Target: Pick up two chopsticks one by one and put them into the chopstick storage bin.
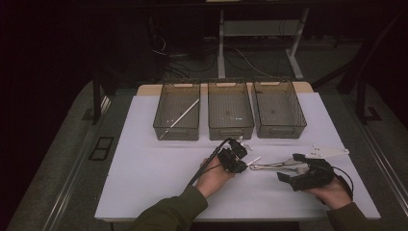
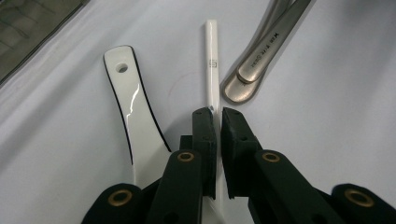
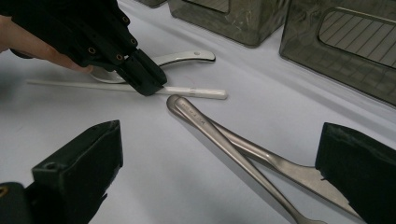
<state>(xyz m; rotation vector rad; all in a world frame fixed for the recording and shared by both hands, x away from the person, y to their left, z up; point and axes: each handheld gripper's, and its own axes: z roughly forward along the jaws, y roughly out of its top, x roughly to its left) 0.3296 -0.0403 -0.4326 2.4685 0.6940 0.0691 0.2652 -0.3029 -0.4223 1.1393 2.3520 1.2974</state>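
Two jaws of the left gripper [image 2: 218,116] pinch a slim white plastic chopstick [image 2: 211,65] lying on the white table [image 1: 144,168], ready for lifting; the right gripper [image 3: 219,172] gapes empty over steel cutlery handles [image 3: 224,135].

Cutlery crowds both sides of the left gripper's [image 2: 218,116] jaws.
A white spoon handle [image 2: 133,107] lies just left of the jaws; two steel handles [image 2: 254,65] lie ahead to their right. Bare tabletop [image 2: 336,107] opens farther right. Three mesh bins [image 1: 230,115] stand well beyond.
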